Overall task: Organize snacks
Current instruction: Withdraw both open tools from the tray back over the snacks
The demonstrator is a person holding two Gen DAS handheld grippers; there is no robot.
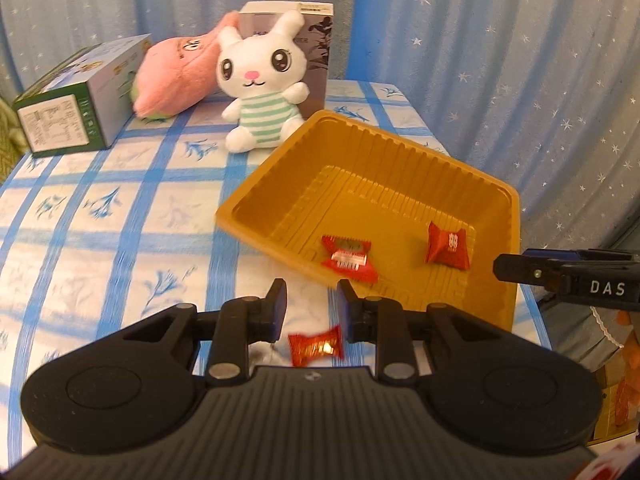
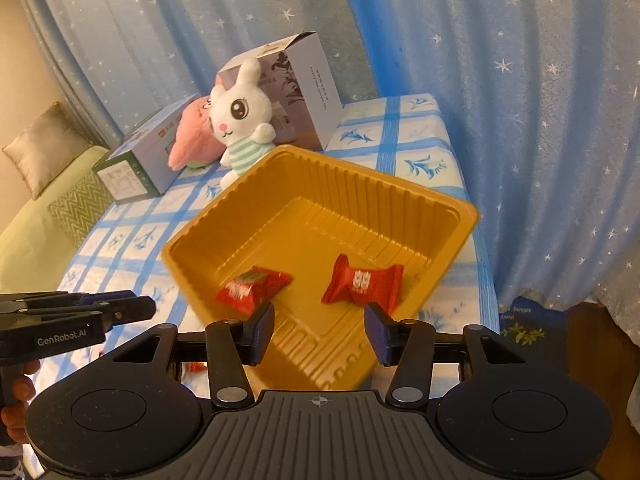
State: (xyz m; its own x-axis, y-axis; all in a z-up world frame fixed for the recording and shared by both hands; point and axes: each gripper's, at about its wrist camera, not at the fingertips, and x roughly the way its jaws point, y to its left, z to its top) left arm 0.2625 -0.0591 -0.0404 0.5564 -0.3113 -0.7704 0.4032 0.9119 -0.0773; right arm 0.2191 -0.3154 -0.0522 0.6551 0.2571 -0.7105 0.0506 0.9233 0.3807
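Both grippers hover at the near edge of a gold plastic tray (image 2: 248, 208). Right gripper (image 2: 320, 330): jaws apart, nothing between the pads, poised over the tray's near corner. Left gripper (image 1: 311, 304): jaws only narrowly parted; a red wrapped candy (image 1: 316, 346) shows below the gap, blurred, and whether the pads touch it cannot be told from this view. It appears to lie on the tablecloth (image 1: 100, 216) beside a pale crumpled wrapper (image 1: 264, 354), just outside the tray.

Inside the tray lie two more red wrapped sweets: a flat packet with a white label (image 2: 252, 286) toward the left wall, and a twist-ended candy with a white emblem (image 2: 362, 284) toward the right, the two apart from each other. The tray sits askew on the blue-checked cloth, one corner pointing at the cameras.

Beyond the tray, a white plush rabbit in a green-striped shirt (image 1: 260, 88) sits upright against a tall grey carton (image 1: 316, 44). A pink plush toy (image 1: 176, 76) leans beside it, next to a green-and-white box (image 1: 76, 100) lying on its side. Star-printed blue curtains (image 1: 500, 60) close the background. A hand (image 2: 16, 396) grips the left gripper's handle.
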